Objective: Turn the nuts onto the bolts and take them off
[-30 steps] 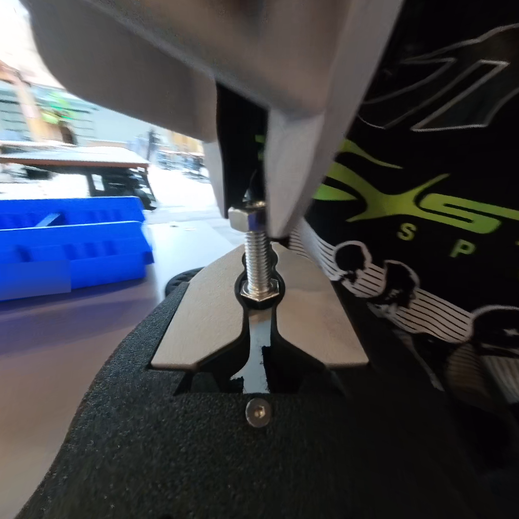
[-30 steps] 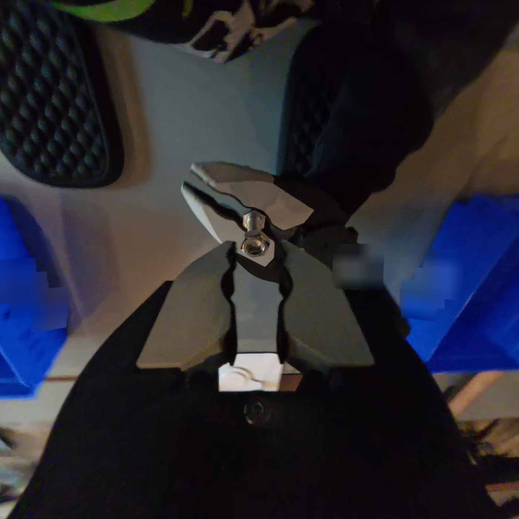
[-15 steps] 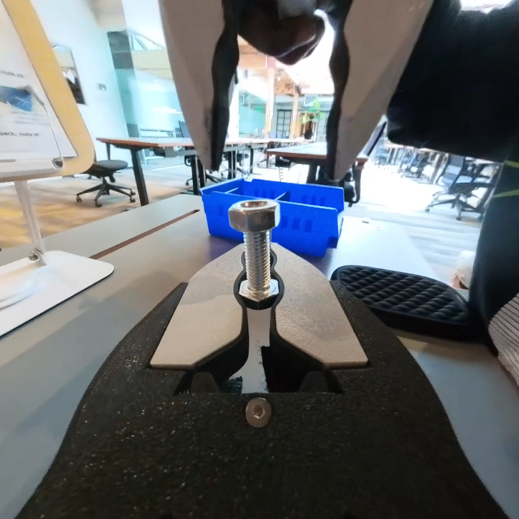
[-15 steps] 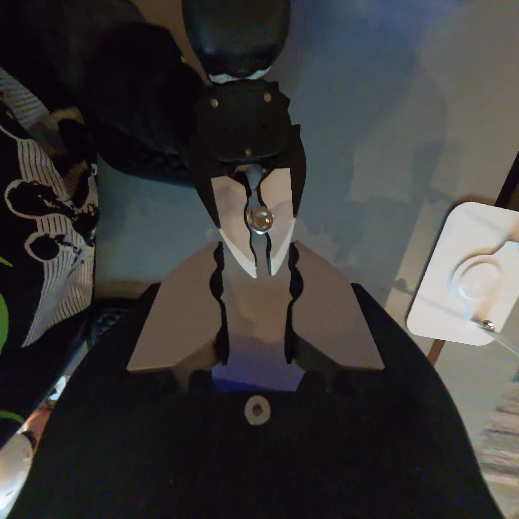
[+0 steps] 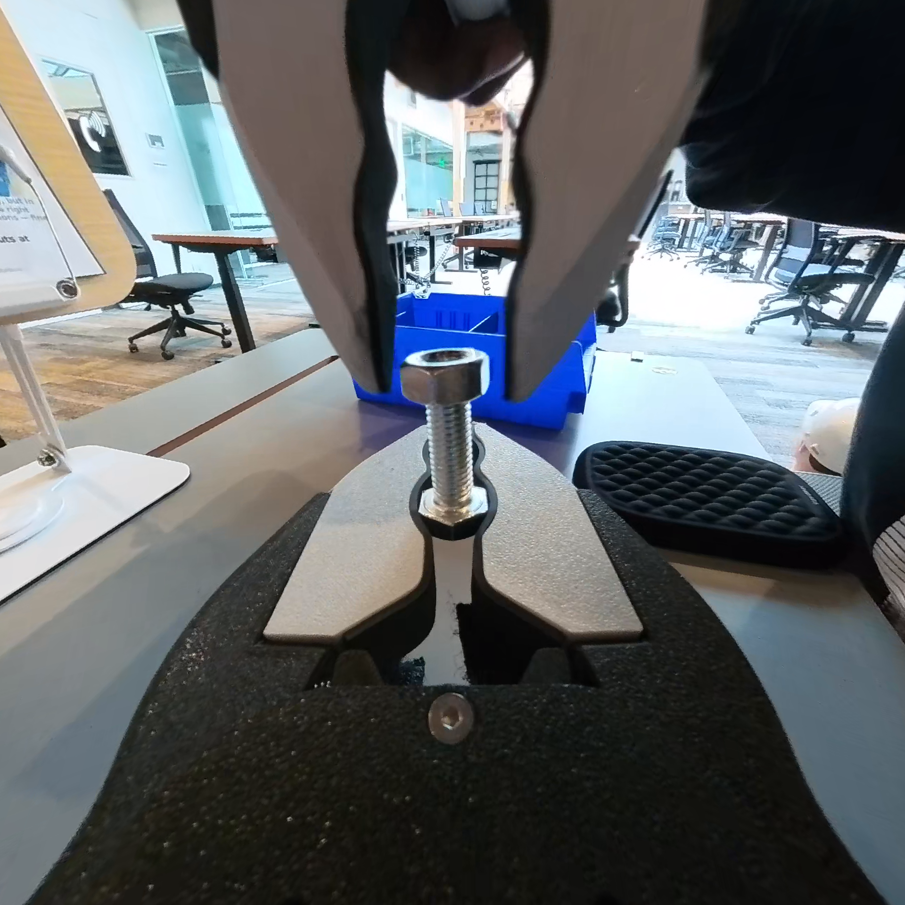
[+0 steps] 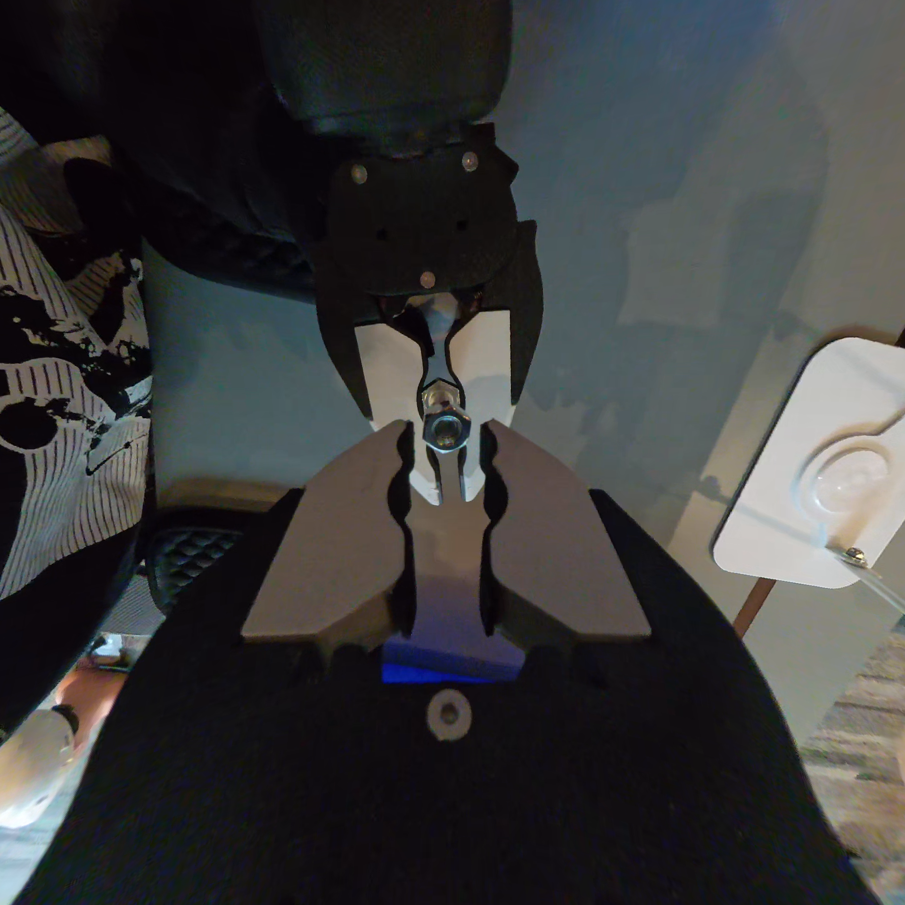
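Observation:
A silver bolt (image 5: 448, 421) stands upright. My left gripper (image 5: 451, 440) is shut on its hex head (image 5: 453, 509). A hex nut (image 5: 444, 379) sits at the top end of the thread. My right gripper (image 5: 445, 389) comes down from above, open, with one fingertip on each side of the nut and a small gap to it. The right wrist view looks straight down on the nut (image 6: 445, 433), between the open fingers of my right gripper (image 6: 446, 443). The left gripper (image 6: 450, 489) shows below it, closed on the bolt.
A blue bin (image 5: 470, 338) stands on the grey table (image 5: 245, 416) behind the bolt. A black textured pad (image 5: 700, 485) lies to the right. A white stand base (image 5: 88, 489) with a sign is at the left. A person's patterned shirt (image 6: 59, 392) is close by. Spacing between my two grippers at the tips: around 6 cm.
One second ago the right gripper was shut on the nut. It let go, opened and swung round. Now it has come down again, with its open fingers on either side of the nut.

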Tool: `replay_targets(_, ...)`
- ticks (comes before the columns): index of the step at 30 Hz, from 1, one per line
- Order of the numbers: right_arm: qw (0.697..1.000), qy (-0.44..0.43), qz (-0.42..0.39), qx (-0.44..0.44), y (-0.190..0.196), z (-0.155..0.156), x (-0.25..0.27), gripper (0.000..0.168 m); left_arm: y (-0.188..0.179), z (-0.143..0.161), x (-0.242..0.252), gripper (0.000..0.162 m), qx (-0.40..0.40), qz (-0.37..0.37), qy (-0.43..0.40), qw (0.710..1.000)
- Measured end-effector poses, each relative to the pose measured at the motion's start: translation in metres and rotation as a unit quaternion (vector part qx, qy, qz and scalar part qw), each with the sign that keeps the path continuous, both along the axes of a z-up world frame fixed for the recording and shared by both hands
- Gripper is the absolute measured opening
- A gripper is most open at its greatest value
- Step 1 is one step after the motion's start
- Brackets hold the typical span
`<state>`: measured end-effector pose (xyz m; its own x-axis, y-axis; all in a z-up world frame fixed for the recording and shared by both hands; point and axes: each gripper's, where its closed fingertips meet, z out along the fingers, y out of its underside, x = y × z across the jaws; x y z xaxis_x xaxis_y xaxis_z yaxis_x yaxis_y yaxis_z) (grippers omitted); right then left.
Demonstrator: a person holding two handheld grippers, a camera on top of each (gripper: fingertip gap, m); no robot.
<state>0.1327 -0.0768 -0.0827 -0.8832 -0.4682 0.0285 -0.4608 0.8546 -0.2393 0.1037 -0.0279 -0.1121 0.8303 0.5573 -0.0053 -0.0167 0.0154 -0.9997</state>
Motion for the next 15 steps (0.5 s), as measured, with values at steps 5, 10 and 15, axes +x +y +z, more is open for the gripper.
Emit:
replay_targets(5, 0.999, 0.01, 0.037, 0.003, 0.001, 0.0, 0.002, 0.017, 0.002, 0.001, 0.003, 0.01, 0.002, -0.016, -0.002, 1.0)
replay_targets(10, 0.99, 0.043, 0.133, 0.015, 0.007, -0.001, 0.007, 0.017, 0.011, 0.0, 0.015, 0.01, 0.011, -0.07, -0.013, 0.997)
replay_targets(15, 0.964, 0.067, 0.255, 0.017, 0.014, -0.001, 0.018, 0.017, 0.023, 0.002, 0.036, 0.01, 0.025, -0.155, -0.012, 0.987)
